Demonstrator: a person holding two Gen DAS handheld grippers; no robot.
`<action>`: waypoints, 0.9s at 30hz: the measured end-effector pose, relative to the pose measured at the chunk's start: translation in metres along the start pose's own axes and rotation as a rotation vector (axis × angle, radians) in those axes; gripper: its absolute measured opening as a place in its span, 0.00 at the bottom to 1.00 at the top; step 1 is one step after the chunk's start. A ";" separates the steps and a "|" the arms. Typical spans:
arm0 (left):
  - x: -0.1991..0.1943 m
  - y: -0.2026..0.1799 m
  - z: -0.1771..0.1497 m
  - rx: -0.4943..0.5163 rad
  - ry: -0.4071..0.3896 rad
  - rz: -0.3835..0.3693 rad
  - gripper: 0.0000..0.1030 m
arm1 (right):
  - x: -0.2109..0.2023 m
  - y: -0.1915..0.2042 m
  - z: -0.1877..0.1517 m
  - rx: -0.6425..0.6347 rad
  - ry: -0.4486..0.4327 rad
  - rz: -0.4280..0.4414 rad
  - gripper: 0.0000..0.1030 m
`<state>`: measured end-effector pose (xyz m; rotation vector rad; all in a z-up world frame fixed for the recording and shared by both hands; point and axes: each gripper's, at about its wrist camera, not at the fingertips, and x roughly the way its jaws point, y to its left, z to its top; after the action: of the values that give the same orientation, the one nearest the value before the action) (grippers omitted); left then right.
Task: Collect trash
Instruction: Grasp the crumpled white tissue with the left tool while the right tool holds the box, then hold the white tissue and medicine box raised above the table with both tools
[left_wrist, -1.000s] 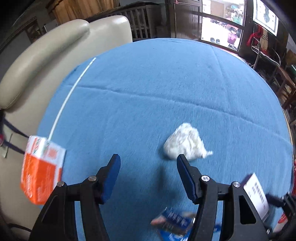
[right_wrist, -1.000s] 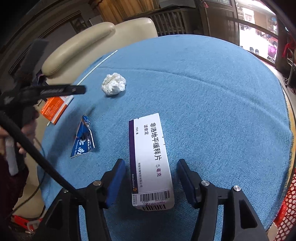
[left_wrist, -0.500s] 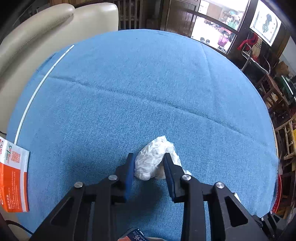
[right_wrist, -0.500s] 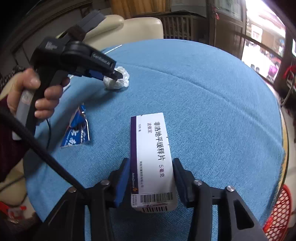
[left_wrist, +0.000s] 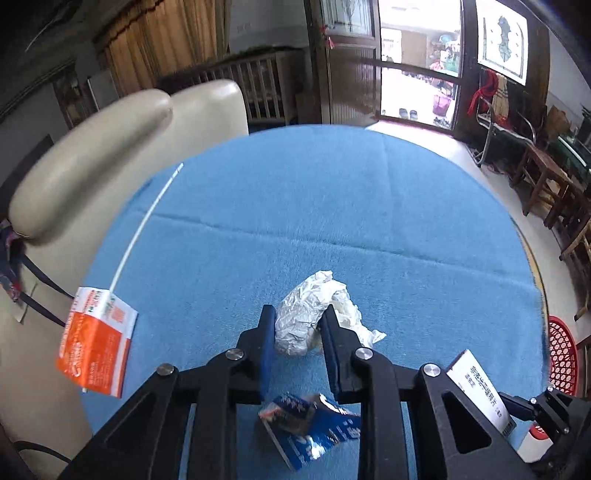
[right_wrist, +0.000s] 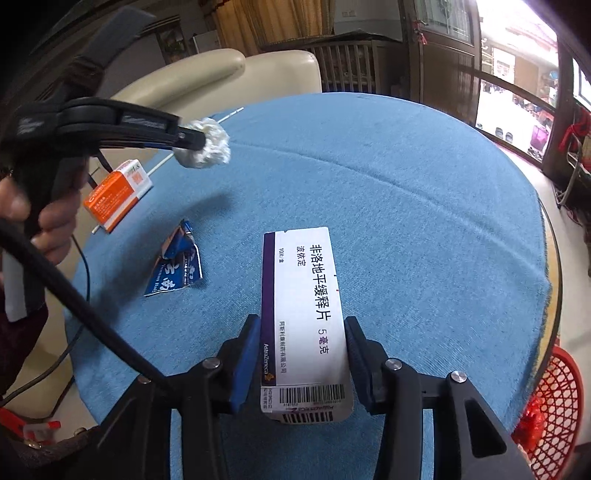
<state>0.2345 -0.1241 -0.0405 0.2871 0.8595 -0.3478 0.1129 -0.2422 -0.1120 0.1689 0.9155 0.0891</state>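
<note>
Over blue tablecloth (left_wrist: 332, 206), left claw (left_wrist: 297, 325) clamping tissue wad (left_wrist: 306, 314); right claw (right_wrist: 301, 354) pinching medicine box (right_wrist: 301, 295)

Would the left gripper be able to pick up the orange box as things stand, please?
Probably not yet: the left gripper is shut on the crumpled tissue, so it is occupied. The orange box lies uncovered at the table edge, otherwise free to approach.

Crumpled white tissue wad (left_wrist: 312, 314) — lifted off the cloth; white medicine box (right_wrist: 304, 321) lies flat.
</note>
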 end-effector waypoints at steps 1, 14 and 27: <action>-0.006 0.000 -0.002 0.003 -0.016 0.009 0.25 | -0.002 -0.001 -0.001 0.006 -0.005 -0.002 0.47; -0.094 -0.025 -0.047 0.039 -0.162 0.048 0.25 | -0.058 0.003 -0.015 0.000 -0.107 -0.031 0.47; -0.117 -0.028 -0.087 0.019 -0.152 0.065 0.25 | -0.084 0.008 -0.028 0.008 -0.145 -0.020 0.47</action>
<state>0.0927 -0.0949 -0.0068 0.3016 0.6964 -0.3135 0.0396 -0.2435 -0.0618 0.1718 0.7726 0.0541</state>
